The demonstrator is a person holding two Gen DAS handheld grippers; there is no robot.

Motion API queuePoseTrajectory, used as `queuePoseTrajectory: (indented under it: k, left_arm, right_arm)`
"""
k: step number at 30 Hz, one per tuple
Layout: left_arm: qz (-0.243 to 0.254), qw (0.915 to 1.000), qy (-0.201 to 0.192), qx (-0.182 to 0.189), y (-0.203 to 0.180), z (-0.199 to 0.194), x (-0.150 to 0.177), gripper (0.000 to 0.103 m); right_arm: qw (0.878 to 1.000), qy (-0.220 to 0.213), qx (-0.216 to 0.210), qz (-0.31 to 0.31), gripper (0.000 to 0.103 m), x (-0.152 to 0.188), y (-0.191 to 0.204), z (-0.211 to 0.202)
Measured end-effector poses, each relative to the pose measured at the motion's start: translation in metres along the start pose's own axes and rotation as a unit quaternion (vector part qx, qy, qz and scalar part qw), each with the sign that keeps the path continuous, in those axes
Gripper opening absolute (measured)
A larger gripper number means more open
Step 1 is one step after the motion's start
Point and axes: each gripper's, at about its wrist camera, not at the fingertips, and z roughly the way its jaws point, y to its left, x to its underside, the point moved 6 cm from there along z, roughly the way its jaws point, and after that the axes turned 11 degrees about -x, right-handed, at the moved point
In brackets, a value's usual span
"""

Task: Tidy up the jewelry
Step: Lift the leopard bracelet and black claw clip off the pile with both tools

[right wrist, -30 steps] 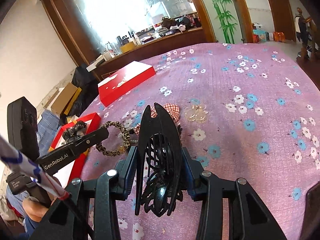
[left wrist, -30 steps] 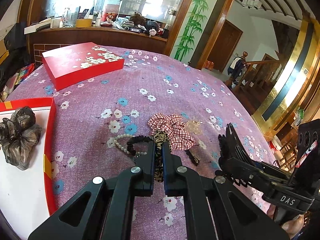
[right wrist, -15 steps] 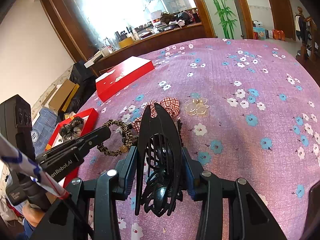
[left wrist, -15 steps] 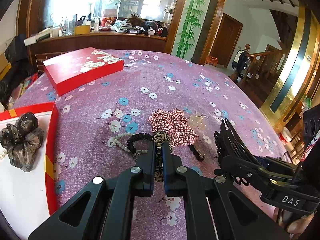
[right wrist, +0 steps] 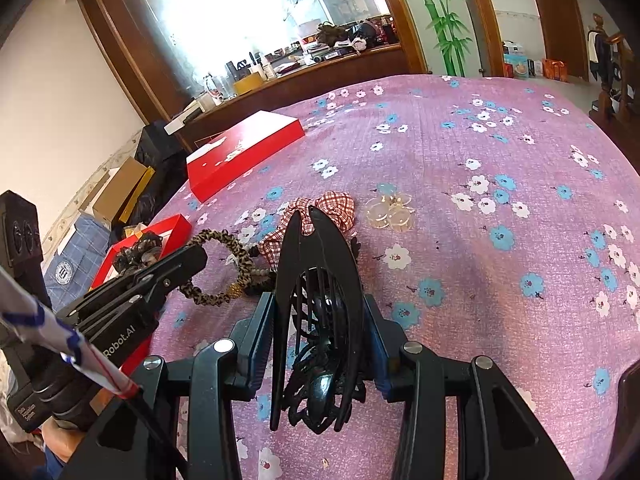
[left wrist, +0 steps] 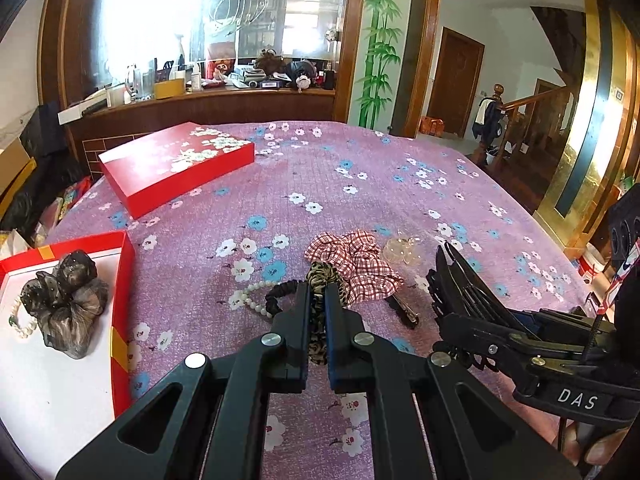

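My left gripper (left wrist: pixel 318 290) is shut on a leopard-print scrunchie (left wrist: pixel 320 276) and holds it just above the cloth; the scrunchie hangs as a loop in the right wrist view (right wrist: pixel 224 268). My right gripper (right wrist: pixel 320 300) is shut on a large black claw clip (right wrist: pixel 316 312), also seen in the left wrist view (left wrist: pixel 460 284). On the purple floral cloth lie a red plaid scrunchie (left wrist: pixel 356 256), a pearl bracelet (left wrist: pixel 250 300), a black scrunchie (left wrist: pixel 276 296), a clear hair clip (left wrist: pixel 402 250) and a dark barrette (left wrist: pixel 404 310).
An open red tray (left wrist: pixel 120 300) at the left holds a dark organza scrunchie (left wrist: pixel 66 300) and a pearl strand (left wrist: pixel 20 328). The red floral lid (left wrist: pixel 176 164) lies at the far left. A wooden counter with clutter (left wrist: pixel 208 96) stands behind the table.
Both grippers have lifted and tilted up a little, each keeping its hold. The leopard scrunchie has risen off the pile with the left gripper.
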Motion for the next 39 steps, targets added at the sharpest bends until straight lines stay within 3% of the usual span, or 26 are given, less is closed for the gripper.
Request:
queuePoseTrajectory:
  k: [29, 39]
  left_arm:
    - [0.010, 0.9990, -0.026, -0.035, 0.006, -0.003, -0.005, 0.006]
    - [-0.006, 0.9993, -0.006, -0.037, 0.017, 0.007, 0.004, 0.006]
  right_arm:
    - [1.000, 0.004, 0.001, 0.006, 0.046, -0.001, -0.004, 0.006]
    - [1.000, 0.008, 0.002, -0.003, 0.046, 0.004, 0.010, 0.013]
